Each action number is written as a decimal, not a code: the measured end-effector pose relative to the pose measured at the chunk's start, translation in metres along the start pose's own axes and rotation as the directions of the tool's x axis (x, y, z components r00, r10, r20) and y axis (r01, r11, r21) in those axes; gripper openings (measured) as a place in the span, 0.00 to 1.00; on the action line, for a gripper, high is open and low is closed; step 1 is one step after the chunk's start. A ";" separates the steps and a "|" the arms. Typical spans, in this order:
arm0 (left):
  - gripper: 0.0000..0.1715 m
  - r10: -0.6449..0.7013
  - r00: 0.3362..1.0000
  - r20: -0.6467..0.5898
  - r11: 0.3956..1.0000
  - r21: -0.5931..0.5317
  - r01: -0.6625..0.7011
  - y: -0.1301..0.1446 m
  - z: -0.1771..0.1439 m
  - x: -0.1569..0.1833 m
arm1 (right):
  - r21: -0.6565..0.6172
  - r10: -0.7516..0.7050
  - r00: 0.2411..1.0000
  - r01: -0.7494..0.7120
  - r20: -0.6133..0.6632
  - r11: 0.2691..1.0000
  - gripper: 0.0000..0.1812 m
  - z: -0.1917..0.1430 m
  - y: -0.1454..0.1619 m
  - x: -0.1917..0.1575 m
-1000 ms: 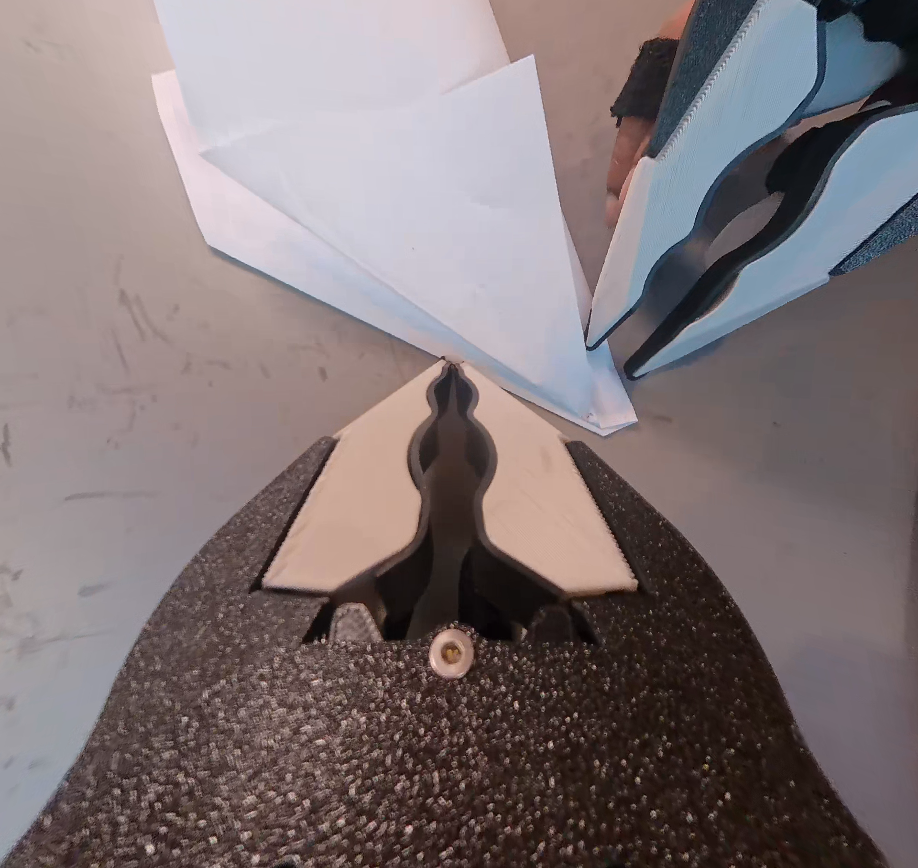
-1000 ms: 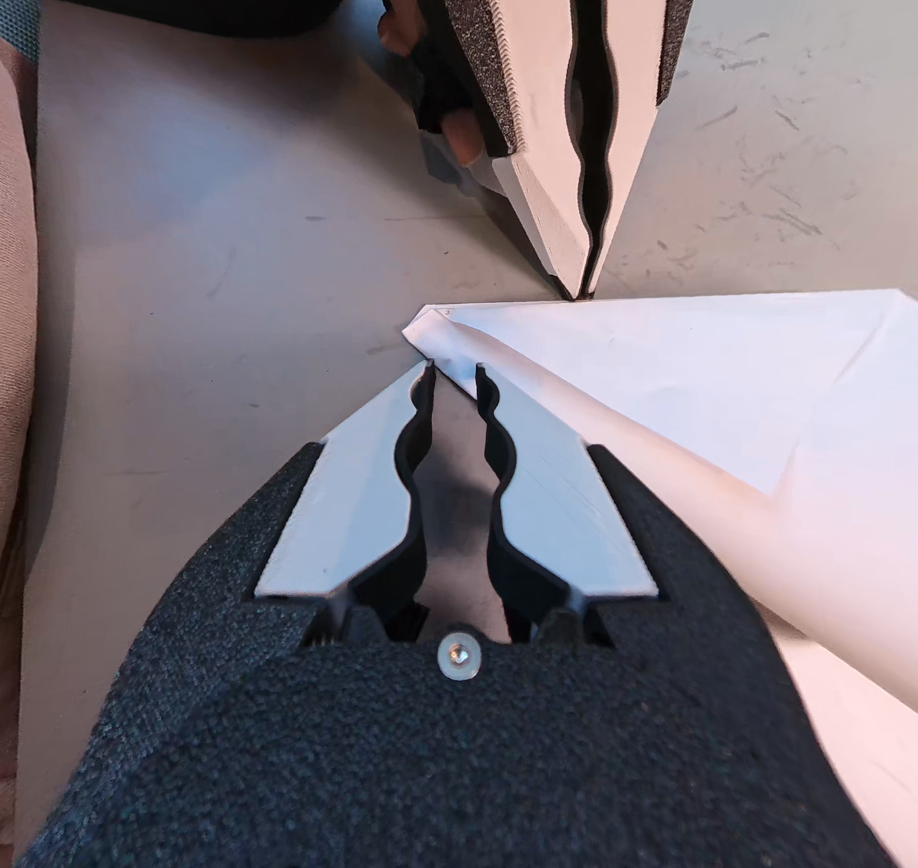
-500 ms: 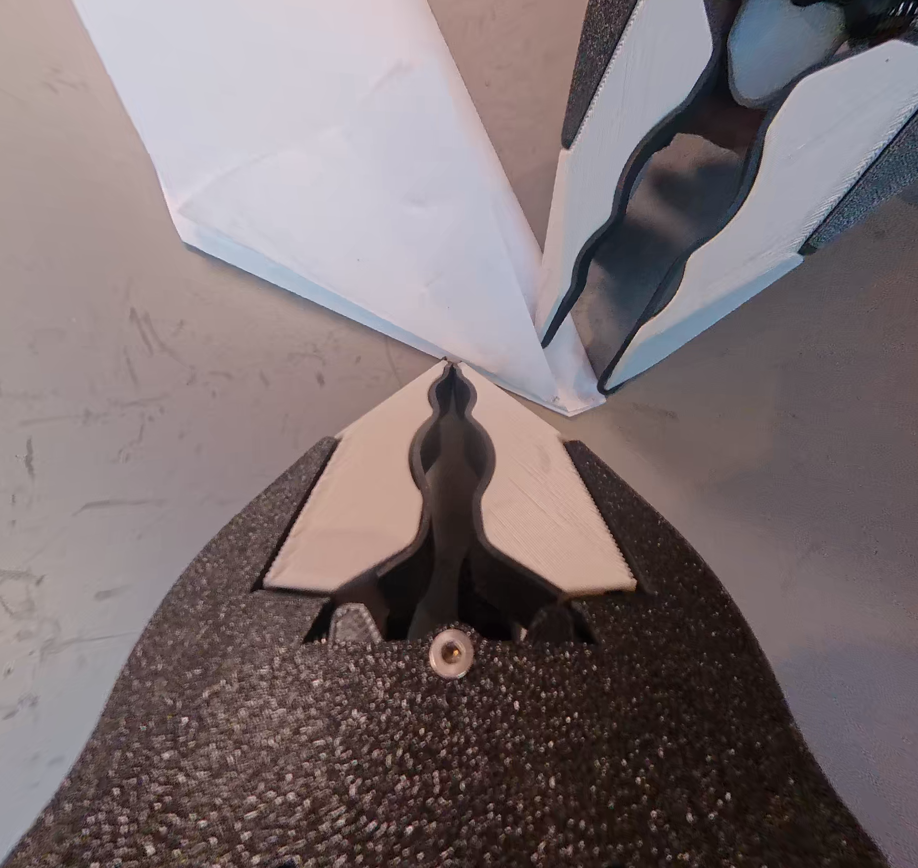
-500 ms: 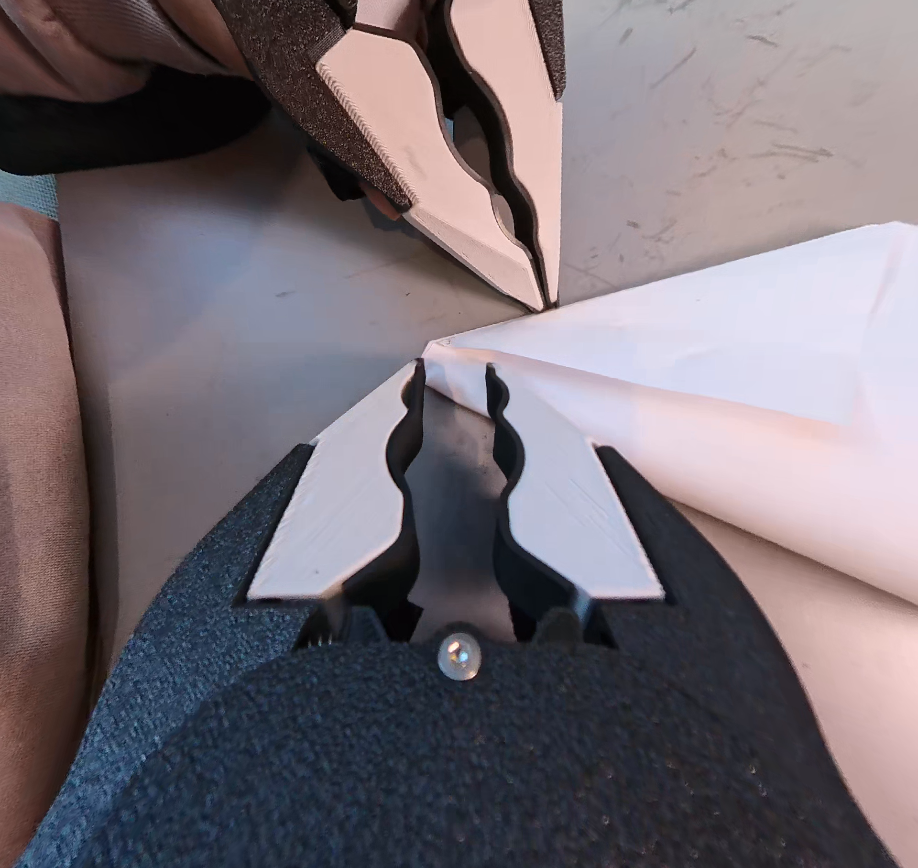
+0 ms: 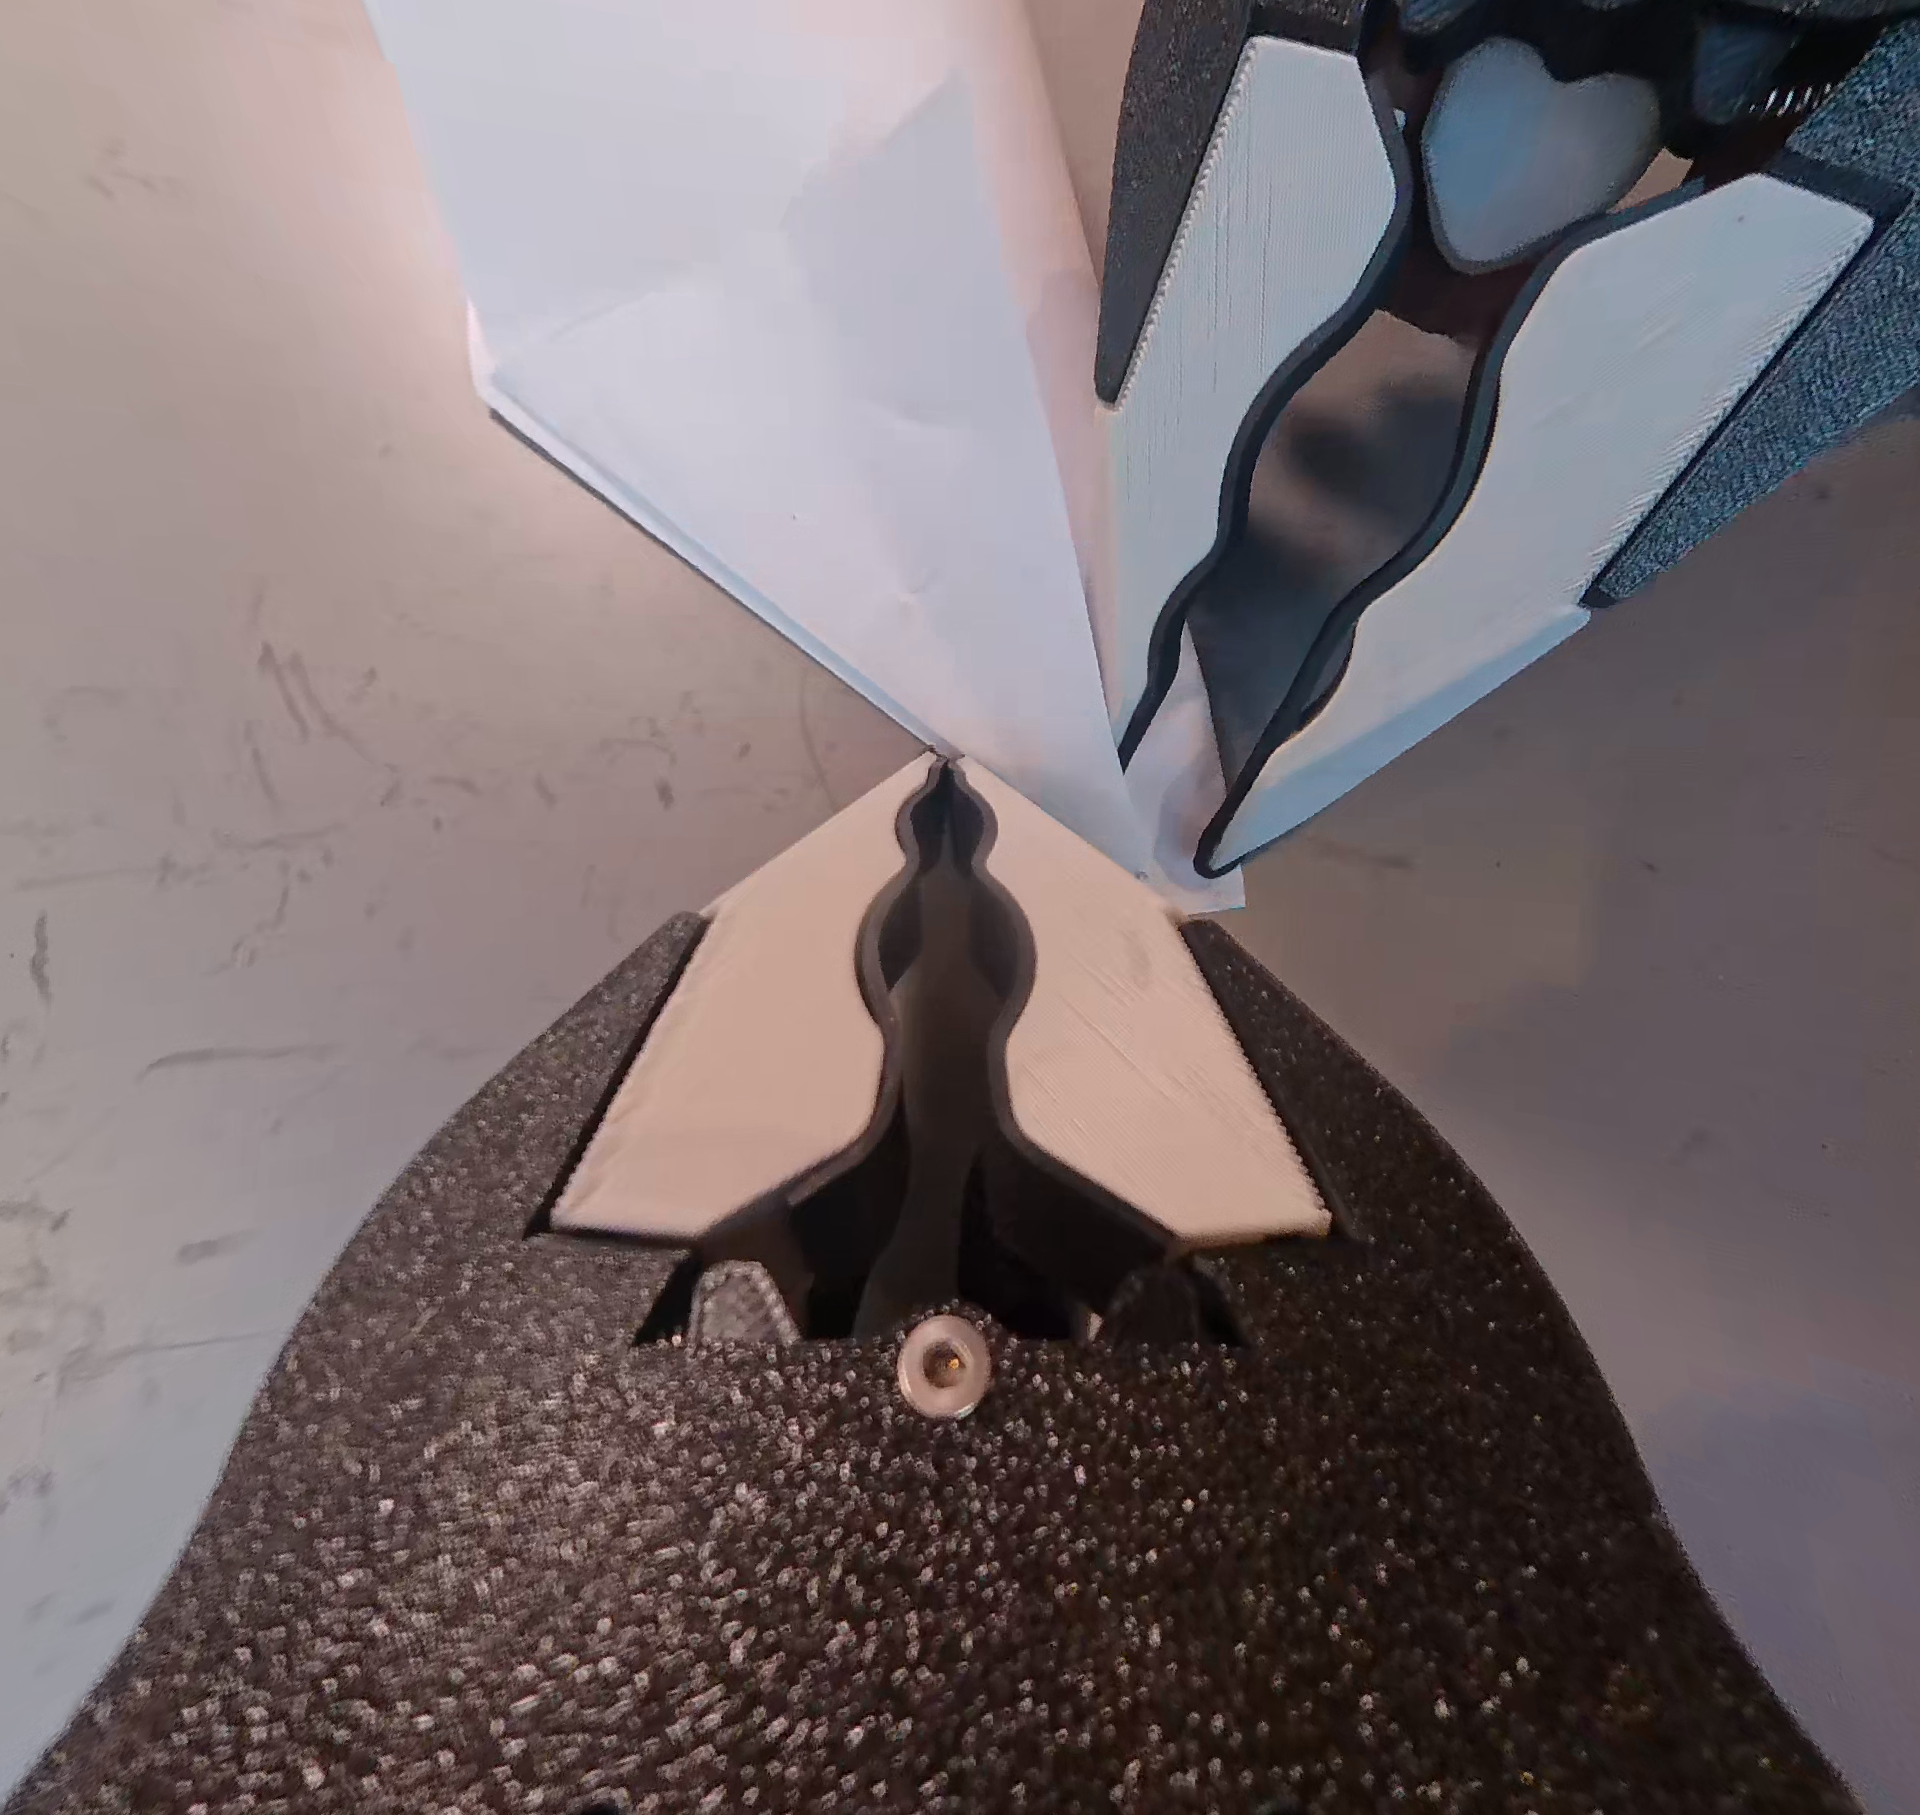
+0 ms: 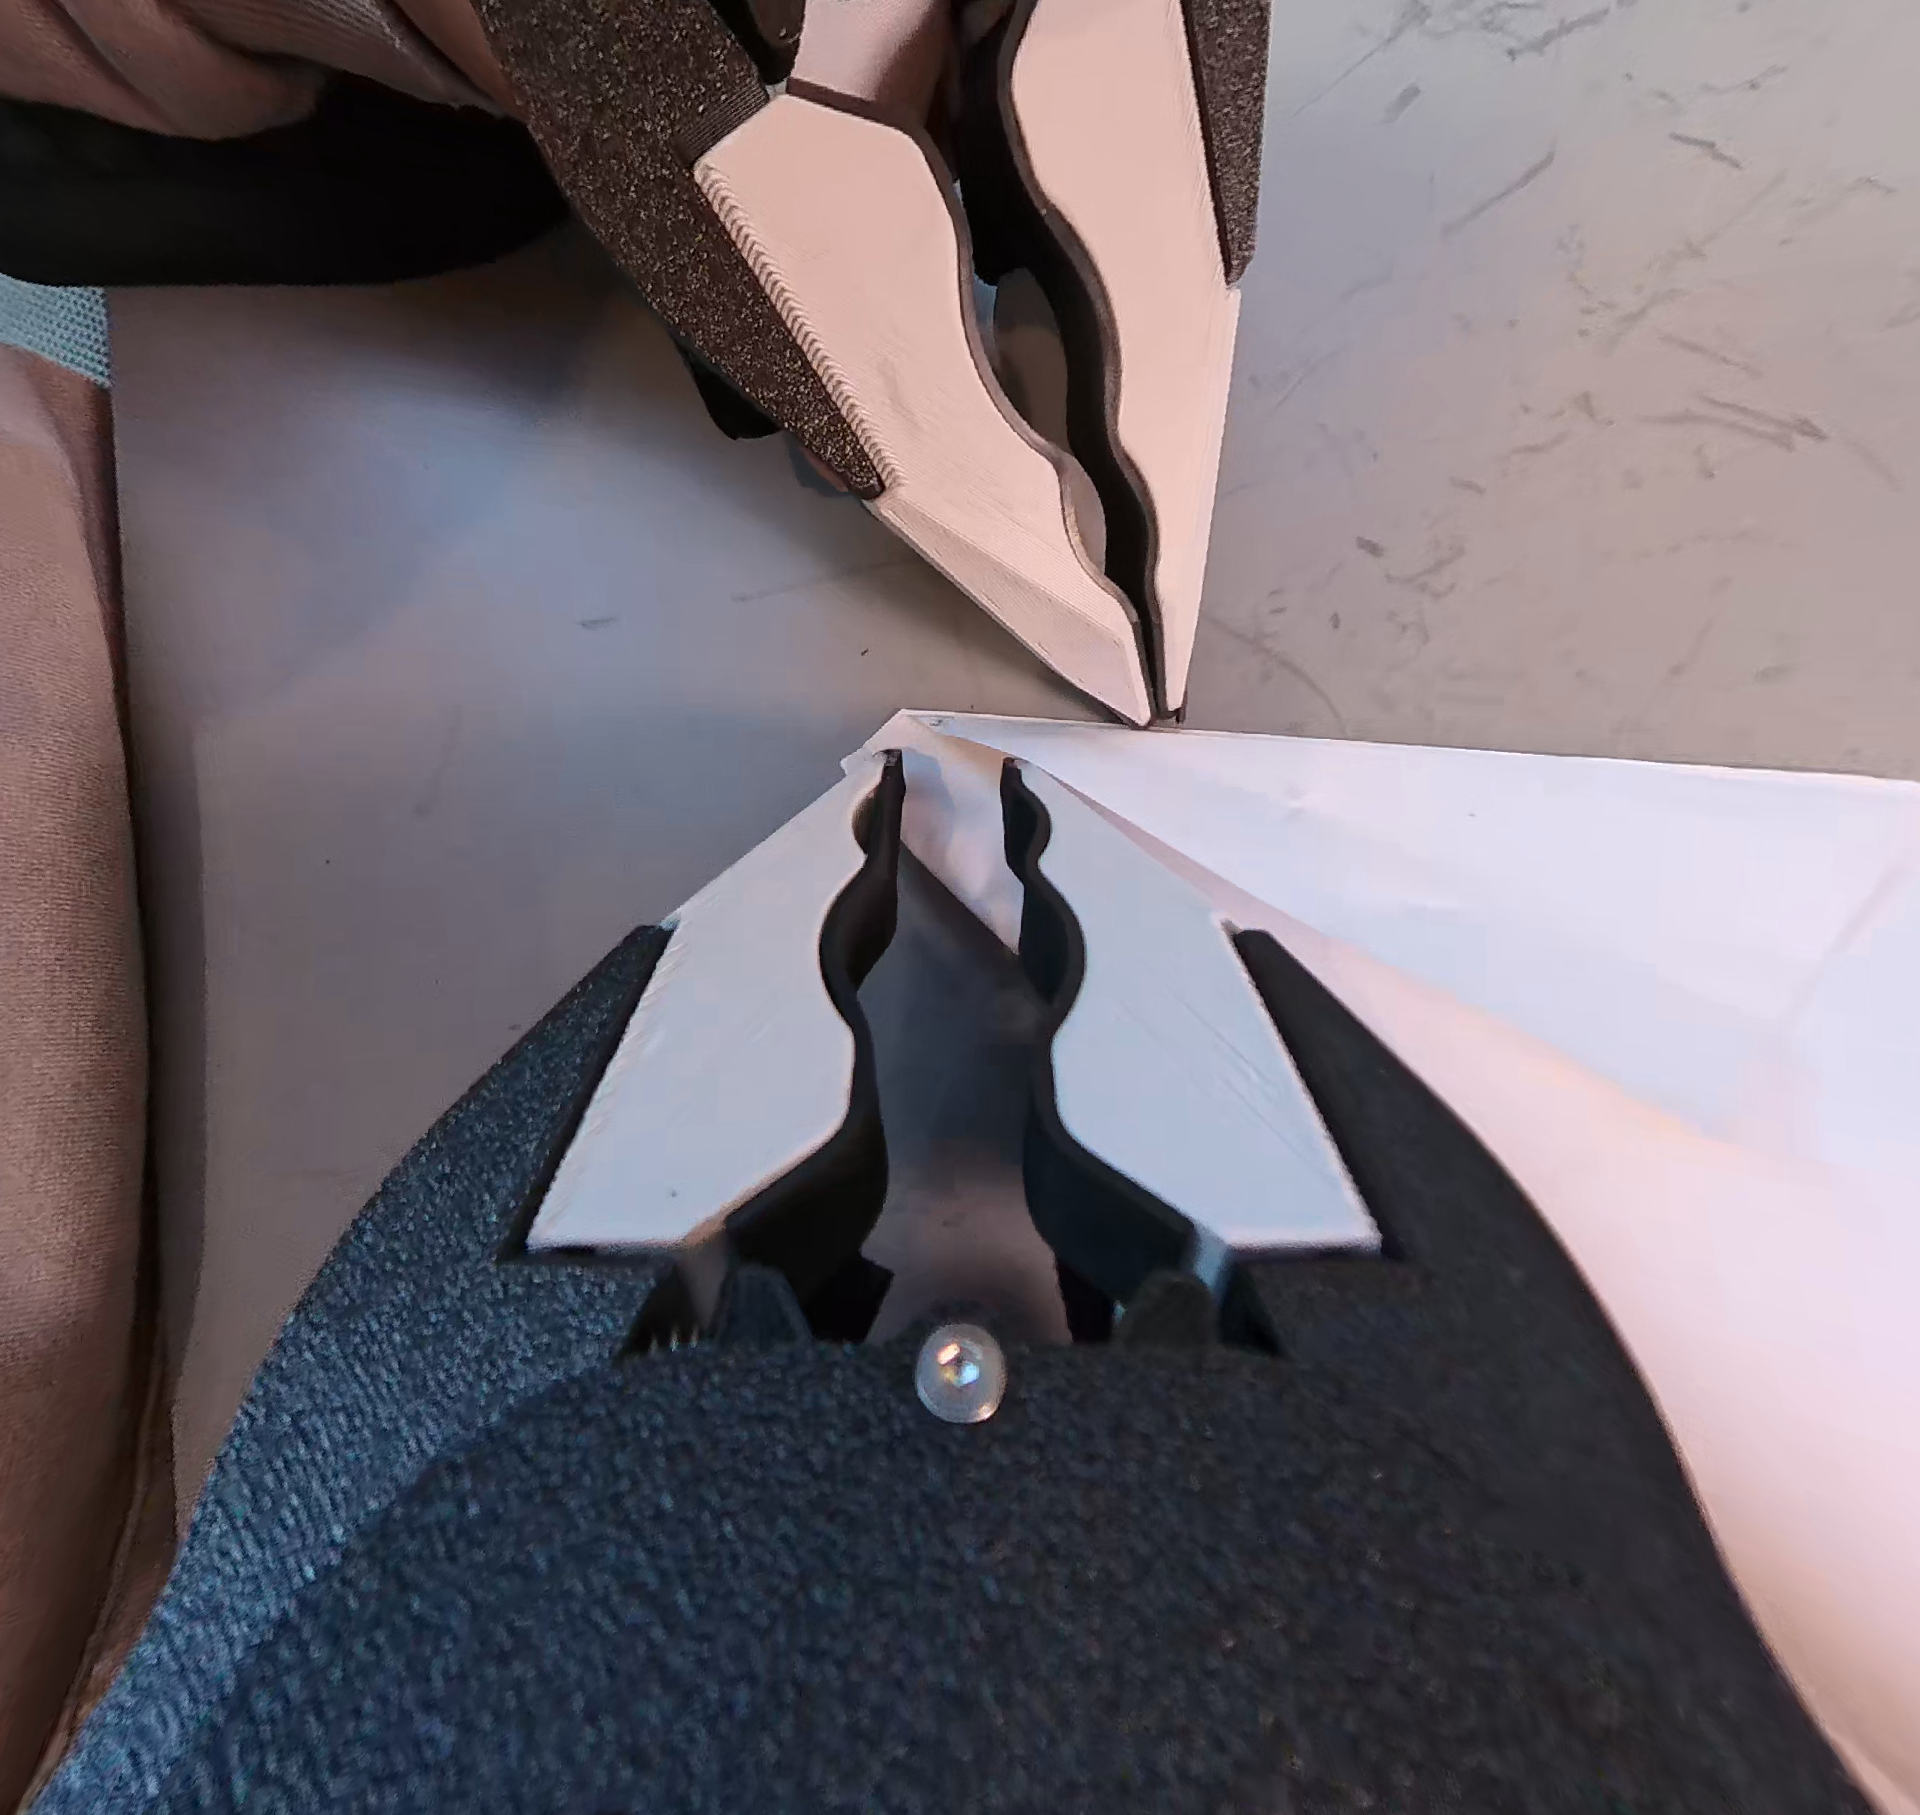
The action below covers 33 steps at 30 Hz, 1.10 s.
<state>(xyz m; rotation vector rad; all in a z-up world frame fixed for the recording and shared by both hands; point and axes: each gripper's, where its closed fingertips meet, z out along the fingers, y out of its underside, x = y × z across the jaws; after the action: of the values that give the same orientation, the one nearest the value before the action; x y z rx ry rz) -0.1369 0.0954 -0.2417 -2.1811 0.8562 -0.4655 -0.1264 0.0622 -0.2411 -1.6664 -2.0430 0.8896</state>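
A folded white paper [image 5: 779, 311] with a sharp pointed end lies on the grey table [image 5: 260, 726]. It also shows in the right wrist view [image 6: 1455, 882]. My left gripper [image 5: 943, 763] is shut, with its tips down at the paper's long edge near the point; it also shows from the right wrist view [image 6: 1158, 716]. My right gripper [image 6: 948, 768] is open, its two fingers astride the paper's pointed end. In the left wrist view the right gripper [image 5: 1169, 815] stands just right of the paper's upper flap.
The grey table [image 6: 1558, 311] is scratched and scuffed. A person's pinkish sleeve [image 6: 62, 830] fills the left edge of the right wrist view, with a dark cuff [image 6: 260, 196] behind the left gripper. Left and right tips are no more than a few centimetres apart. The dark cuff [image 6: 260, 196] is about 20 cm from both grippers' fingertips.
The right gripper has moved in over the paper's point, which now lies between its fingers. The paper's raised flap has folded down narrower. The left gripper stays shut at the edge.
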 end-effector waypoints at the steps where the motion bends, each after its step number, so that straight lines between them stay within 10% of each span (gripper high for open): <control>1: 0.00 -0.003 1.000 -0.002 1.000 0.000 0.003 0.000 0.000 0.000 | -0.004 -0.013 1.000 0.013 0.003 1.000 0.10 0.000 0.000 0.000; 33: 0.00 -0.075 0.990 -0.117 0.997 -0.020 0.073 0.005 -0.007 -0.001 | -0.143 -0.304 0.948 0.316 0.099 0.938 0.06 0.003 0.000 -0.002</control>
<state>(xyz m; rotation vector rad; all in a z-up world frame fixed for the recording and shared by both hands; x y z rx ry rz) -0.1436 0.0898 -0.2407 -2.2238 0.8459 -0.6320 -0.1281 0.0596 -0.2429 -1.3434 -2.3960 0.7083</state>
